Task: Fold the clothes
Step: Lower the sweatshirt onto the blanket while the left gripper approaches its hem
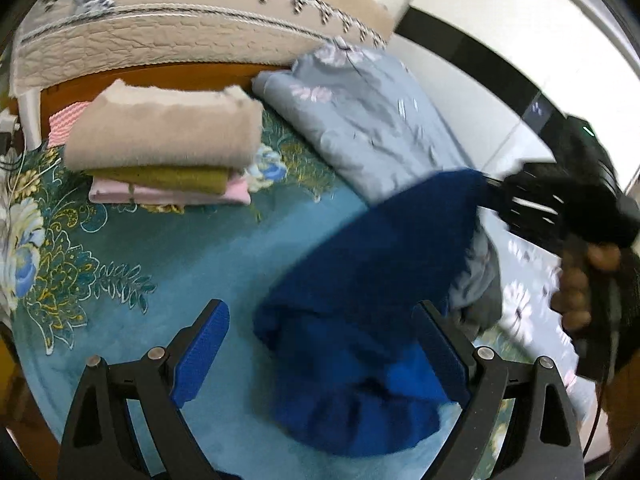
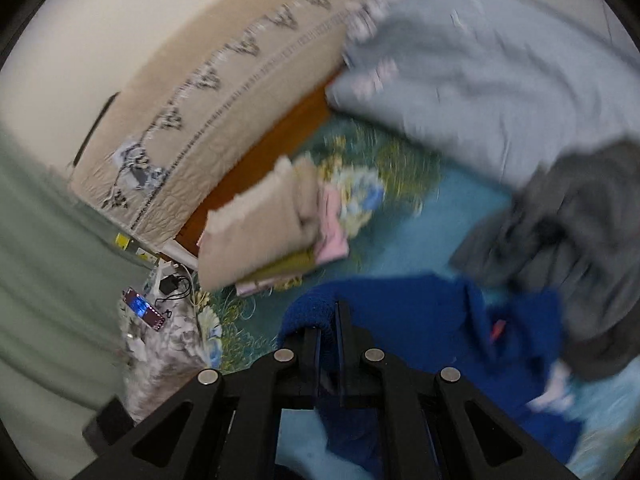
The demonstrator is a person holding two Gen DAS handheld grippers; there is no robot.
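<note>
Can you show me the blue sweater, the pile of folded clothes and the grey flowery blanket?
blue sweater [image 1: 360,280]: left wrist view, middle of its body.
pile of folded clothes [image 1: 168,132]: left wrist view, top beige piece.
grey flowery blanket [image 1: 360,108]: left wrist view, upper fold.

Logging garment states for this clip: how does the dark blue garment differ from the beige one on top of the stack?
The dark blue garment is unfolded and rumpled; the beige garment is folded into a neat block. The blue one hangs from the right gripper, shut on its edge; the beige one is untouched. The blue one trails onto the teal bedspread; the beige one tops a stack of folded clothes. Both are plain, unpatterned fabric.
</note>
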